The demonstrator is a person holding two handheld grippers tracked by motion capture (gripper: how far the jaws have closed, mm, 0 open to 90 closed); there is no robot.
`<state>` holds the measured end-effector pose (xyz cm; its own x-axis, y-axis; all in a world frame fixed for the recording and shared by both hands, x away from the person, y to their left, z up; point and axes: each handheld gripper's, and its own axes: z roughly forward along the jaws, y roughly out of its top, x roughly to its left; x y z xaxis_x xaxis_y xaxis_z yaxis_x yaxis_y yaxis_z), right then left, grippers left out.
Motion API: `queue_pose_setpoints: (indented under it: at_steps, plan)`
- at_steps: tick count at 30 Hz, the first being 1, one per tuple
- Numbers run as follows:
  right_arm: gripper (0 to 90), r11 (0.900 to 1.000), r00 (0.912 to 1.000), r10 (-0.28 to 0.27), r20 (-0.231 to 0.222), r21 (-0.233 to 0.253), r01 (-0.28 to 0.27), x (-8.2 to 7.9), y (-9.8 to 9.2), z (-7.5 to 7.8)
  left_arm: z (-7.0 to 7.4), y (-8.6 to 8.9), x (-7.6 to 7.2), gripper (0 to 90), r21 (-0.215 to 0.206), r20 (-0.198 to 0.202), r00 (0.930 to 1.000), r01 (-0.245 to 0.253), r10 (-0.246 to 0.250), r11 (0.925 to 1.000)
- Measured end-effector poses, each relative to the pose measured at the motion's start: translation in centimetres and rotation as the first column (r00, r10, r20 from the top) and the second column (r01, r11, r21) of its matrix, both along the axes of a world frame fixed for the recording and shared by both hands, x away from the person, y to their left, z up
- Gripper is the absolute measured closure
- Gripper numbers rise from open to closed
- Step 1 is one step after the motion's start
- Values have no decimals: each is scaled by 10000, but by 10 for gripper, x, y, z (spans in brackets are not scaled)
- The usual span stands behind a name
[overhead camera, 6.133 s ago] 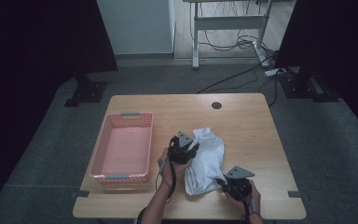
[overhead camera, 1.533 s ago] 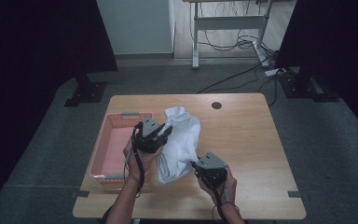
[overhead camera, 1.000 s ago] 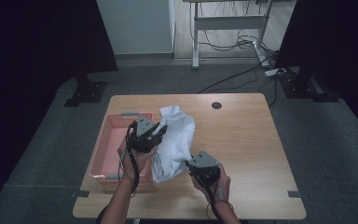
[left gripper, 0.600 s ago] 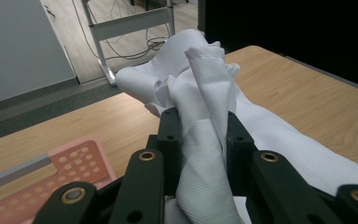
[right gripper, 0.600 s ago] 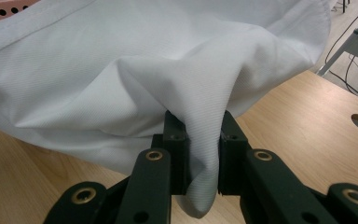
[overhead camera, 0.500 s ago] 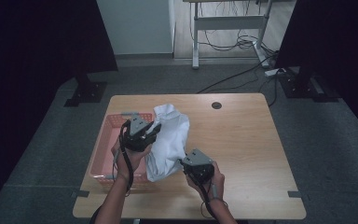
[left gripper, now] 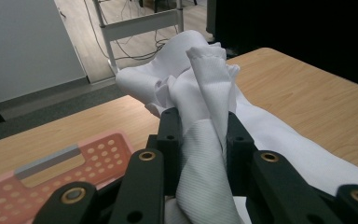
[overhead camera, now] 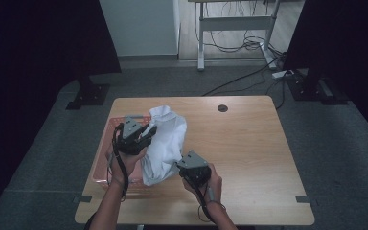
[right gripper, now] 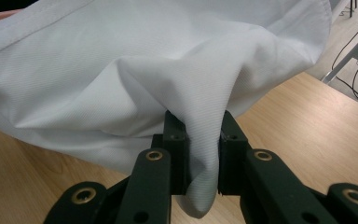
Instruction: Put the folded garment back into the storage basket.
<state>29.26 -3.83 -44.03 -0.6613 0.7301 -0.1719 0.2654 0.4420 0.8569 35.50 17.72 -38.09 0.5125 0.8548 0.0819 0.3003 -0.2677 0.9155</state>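
— Cloth (overhead camera: 165, 139): where do we have it?
— Nearest, our right gripper (overhead camera: 190, 167) pinches its lower fold, just right of the basket (overhead camera: 101, 165). Farther, our left gripper (overhead camera: 143, 139) clamps its upper bunch above the basket.

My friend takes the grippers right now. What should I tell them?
Left gripper: shut on the white cloth, held above the pink basket.
Right gripper: shut on the cloth's lower end, over the table.
Done: cloth is lifted and partly over the basket's edge.
Left, probably: bring the cloth over the basket, lower it in, open both.
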Motion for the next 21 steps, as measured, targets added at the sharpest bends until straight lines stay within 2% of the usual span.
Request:
queue_pose_setpoints:
  at_steps: [21]
  plan:
    - [773, 9994, 9993, 347, -105, -89, -348, 8, 36, -1, -1, 37, 0, 728, -9, -101, 9989, -461, 461, 9989]
